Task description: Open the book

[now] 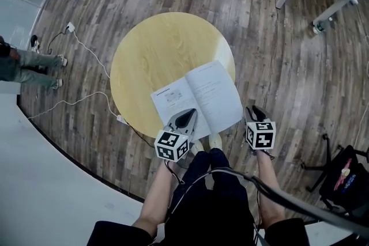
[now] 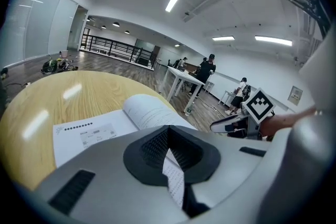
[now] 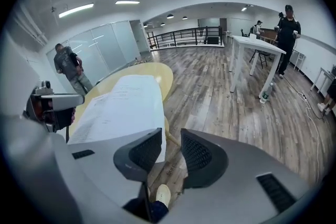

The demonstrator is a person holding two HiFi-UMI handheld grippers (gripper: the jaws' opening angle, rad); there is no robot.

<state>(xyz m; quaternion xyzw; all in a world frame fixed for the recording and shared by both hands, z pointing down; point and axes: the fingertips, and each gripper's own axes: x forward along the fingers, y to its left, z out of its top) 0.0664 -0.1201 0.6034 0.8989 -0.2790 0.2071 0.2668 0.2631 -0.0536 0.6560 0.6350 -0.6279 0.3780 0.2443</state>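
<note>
Pinching w/ left hand-held gripper [image 1: 185, 118], jaws pressed together on near page edge of open book [image 1: 202, 92]. Holding nothing in right hand-held gripper [image 1: 255, 113], jaws parted a little, just beside book's right edge, off round yellow tabletop [image 1: 155, 49]. Book at tabletop's near rim, overhanging.

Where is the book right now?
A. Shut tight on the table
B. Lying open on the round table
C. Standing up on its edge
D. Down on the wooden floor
B: the book lies flat on the round table with two white pages facing up, and the left gripper pinches paper at its near edge.
</note>
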